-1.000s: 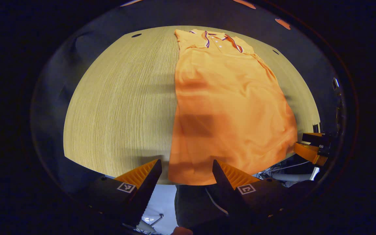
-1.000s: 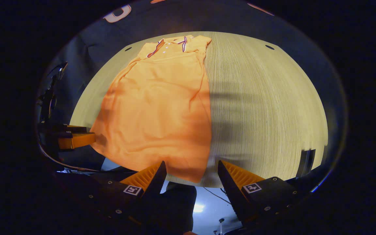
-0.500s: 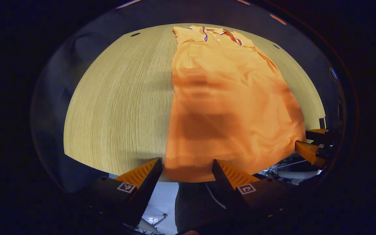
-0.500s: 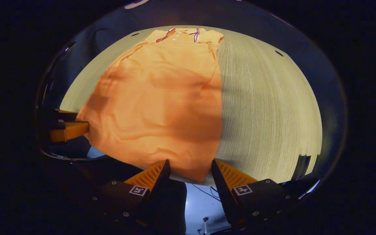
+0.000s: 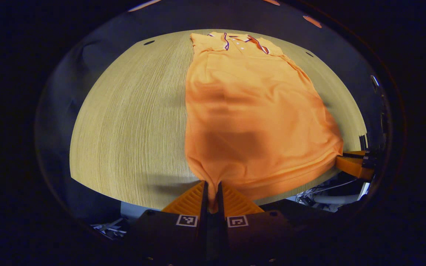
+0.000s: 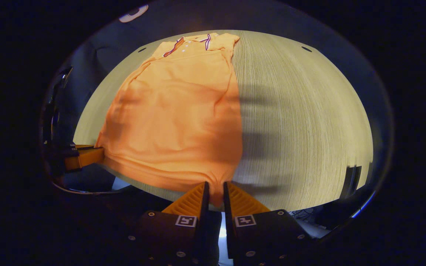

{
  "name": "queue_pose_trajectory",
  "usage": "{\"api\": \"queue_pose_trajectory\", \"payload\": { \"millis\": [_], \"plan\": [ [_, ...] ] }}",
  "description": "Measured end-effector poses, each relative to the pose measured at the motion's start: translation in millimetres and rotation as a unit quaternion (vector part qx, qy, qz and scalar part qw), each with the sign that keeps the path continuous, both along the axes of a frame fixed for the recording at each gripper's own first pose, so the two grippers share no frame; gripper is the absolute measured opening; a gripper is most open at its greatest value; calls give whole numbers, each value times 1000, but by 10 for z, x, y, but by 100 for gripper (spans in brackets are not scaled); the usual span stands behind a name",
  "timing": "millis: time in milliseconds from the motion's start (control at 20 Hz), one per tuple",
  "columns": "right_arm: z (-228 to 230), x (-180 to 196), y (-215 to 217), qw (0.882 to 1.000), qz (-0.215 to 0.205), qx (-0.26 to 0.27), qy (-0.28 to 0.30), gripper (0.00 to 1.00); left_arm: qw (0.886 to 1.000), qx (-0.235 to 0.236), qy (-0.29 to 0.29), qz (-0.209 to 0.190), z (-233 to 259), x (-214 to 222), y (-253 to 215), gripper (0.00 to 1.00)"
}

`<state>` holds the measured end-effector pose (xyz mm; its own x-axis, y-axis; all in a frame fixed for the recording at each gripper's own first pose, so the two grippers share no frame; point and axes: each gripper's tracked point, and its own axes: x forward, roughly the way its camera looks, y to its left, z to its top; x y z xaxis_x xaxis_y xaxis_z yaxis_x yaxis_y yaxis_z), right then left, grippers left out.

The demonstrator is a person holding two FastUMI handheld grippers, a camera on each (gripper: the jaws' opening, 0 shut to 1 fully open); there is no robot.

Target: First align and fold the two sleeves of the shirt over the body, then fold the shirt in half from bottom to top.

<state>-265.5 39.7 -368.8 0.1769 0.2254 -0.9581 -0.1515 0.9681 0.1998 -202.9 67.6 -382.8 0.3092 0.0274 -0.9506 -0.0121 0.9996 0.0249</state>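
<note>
An orange polo shirt (image 5: pixel 250 111) lies flat and lengthwise on a pale wood-grain bench (image 5: pixel 131 122), collar at the top of the frame and hem at the near edge, its sleeves apparently already folded in over the body. At the bottom centre of the left gripper view, the left hand-held gripper (image 5: pixel 212 192) has its fingers pressed together on one bottom corner of the hem, the cloth bunching into a small peak between them. In the right gripper view, the right hand-held gripper (image 6: pixel 215 194) pinches the opposite hem corner at the bottom centre of the frame in the same way; the left one also appears at the left edge (image 6: pixel 85 157). The hem between the two corners is drawn taut along the bench's near edge. The knit looks light, soft and limp, likely to sag and wrinkle between the grips, so the two corners seem the right places to hold, kept level and apart while the bottom is carried up toward the collar (image 6: pixel 194 40).
</note>
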Motion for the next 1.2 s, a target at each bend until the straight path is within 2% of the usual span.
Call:
{"api": "queue_pose_trajectory", "payload": {
  "millis": [50, 250, 350, 500, 700, 850, 1200],
  "plan": [
    [-112, -2, 52, 1000, -6, 9, 9, 4, 1000, -5, -5, -4, -44, 10, -30, 2],
    [-43, -28, 83, 1000, -4, 18, 14, 4, 1000, -3, -2, -16, -42, 22, -32, 2],
    [17, -5, 138, 999, -11, 38, 10, 4, 1000, -4, -9, -11, 13, 54, -3, 2],
    [105, 83, 169, 997, -43, 69, 6, 4, 999, -16, -30, -2, 142, 179, 12, 2],
    [236, 143, 264, 992, -39, 116, 1, 4, 999, -22, -40, 0, 194, 229, 8, 2],
    [231, 173, 278, 993, -28, 117, -2, 4, 999, -23, -46, 0, 226, 256, 16, 2],
    [361, 317, 420, 984, -56, 167, -12, 4, 997, -42, -69, 10, 324, 401, -38, 2]
  ]
}}
